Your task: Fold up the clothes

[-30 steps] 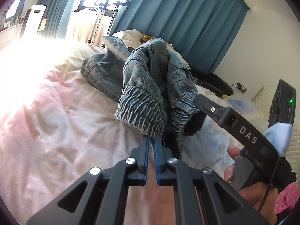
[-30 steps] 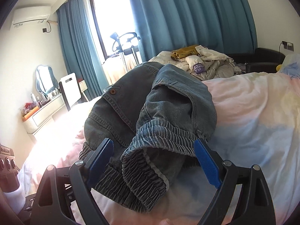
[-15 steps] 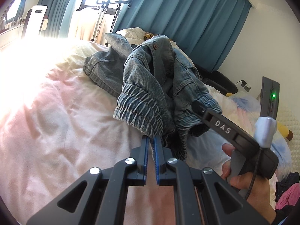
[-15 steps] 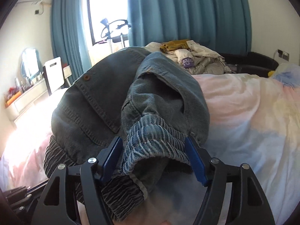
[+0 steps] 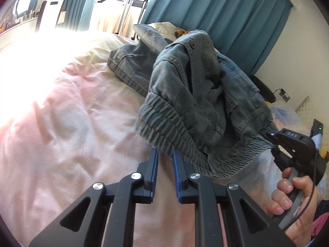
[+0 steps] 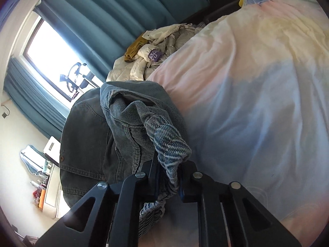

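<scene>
Denim jacket (image 6: 127, 135) cuff hides the closing right tongs' (image 6: 167, 171) pads.

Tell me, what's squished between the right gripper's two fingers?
The denim jacket's ribbed cuff sits between the closing right gripper's fingers, shown in the right wrist view.

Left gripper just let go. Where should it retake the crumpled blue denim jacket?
Grip the ribbed elastic hem of the denim jacket, coming from below its hanging edge. That thick gathered band droops right above the opening left gripper; the right gripper pinches a ribbed band too.
</scene>
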Motion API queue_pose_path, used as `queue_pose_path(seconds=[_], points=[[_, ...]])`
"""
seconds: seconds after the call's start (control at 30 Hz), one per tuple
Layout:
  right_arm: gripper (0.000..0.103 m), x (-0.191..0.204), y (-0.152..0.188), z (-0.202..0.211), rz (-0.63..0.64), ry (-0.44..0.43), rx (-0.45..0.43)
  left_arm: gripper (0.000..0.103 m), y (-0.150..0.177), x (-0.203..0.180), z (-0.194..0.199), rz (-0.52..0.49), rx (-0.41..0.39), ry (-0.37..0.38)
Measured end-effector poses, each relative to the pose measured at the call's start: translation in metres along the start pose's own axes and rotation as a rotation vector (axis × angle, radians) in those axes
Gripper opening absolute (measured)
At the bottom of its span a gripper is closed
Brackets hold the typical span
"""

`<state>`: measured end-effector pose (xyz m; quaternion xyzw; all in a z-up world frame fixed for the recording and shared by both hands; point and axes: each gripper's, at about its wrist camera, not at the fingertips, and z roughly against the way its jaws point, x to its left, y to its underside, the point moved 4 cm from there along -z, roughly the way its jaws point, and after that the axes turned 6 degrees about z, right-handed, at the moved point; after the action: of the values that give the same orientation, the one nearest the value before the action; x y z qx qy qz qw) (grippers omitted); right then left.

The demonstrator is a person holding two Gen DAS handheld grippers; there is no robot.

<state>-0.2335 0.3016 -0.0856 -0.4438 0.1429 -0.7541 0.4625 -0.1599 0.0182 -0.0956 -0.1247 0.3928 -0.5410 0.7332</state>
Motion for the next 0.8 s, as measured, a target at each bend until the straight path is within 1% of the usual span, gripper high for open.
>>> queue_pose_path(seconds=[0.1,0.17,0.2,0.27,0.33,0.4,0.47,0.57,0.63,0.7,0.8], points=[[0.011,-0.004,-0.01,0.015,-0.032,0.0,-0.04,0.018,-0.002,0.02,-0.007,0.115,0.048,0.021],[0.011,-0.01,-0.017,0.025,-0.059,0.013,-0.063,0.018,-0.004,0.033,-0.01,0.183,0.066,0.016],[0.011,-0.015,-0.018,0.028,-0.082,0.022,-0.068,0.018,-0.007,0.039,-0.01,0.22,0.06,0.038],[0.011,-0.028,-0.022,0.028,-0.134,0.029,-0.051,0.018,-0.012,0.052,-0.009,0.295,0.048,0.083],[0.012,-0.043,-0.019,0.02,-0.176,0.046,-0.016,0.019,-0.014,0.059,-0.007,0.349,0.042,0.152],[0.012,-0.051,-0.014,0.013,-0.193,0.077,0.008,0.024,-0.017,0.057,-0.007,0.346,0.03,0.198],[0.012,-0.058,-0.011,0.008,-0.21,0.091,0.02,0.027,-0.02,0.049,-0.009,0.296,0.025,0.223],[0.012,-0.056,-0.011,0.009,-0.199,0.085,0.018,0.027,-0.023,0.039,-0.022,0.232,0.056,0.237],[0.012,-0.053,-0.012,0.01,-0.174,0.087,0.014,0.027,-0.023,0.034,-0.026,0.225,0.079,0.276],[0.012,-0.05,-0.012,0.01,-0.162,0.091,0.015,0.027,-0.022,0.031,-0.021,0.227,0.07,0.327],[0.012,-0.05,-0.012,0.009,-0.148,0.104,0.017,0.031,-0.023,0.021,-0.01,0.19,0.043,0.369]])
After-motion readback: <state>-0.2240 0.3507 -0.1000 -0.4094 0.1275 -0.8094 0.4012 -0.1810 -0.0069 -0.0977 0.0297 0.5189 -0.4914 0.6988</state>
